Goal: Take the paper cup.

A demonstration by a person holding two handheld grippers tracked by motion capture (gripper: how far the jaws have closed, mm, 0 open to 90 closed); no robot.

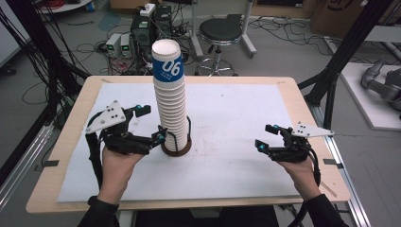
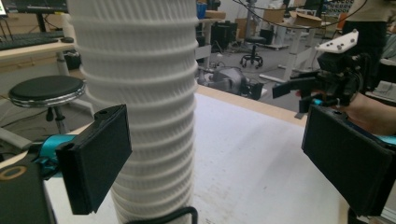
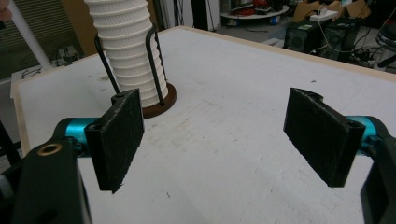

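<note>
White ribbed paper cups [image 1: 171,101] stand in a tall stack at the centre of the frame, seated in a black wire holder [image 1: 177,141] with a round brown base, on a white sheet over a wooden table [image 1: 302,101]. Left of the stack, the left gripper [image 1: 152,125] has its jaws spread, one pad just beside the cups, nothing pinched. At lower right, well apart, the right gripper [image 1: 265,137] hovers with jaws spread and empty.
</note>
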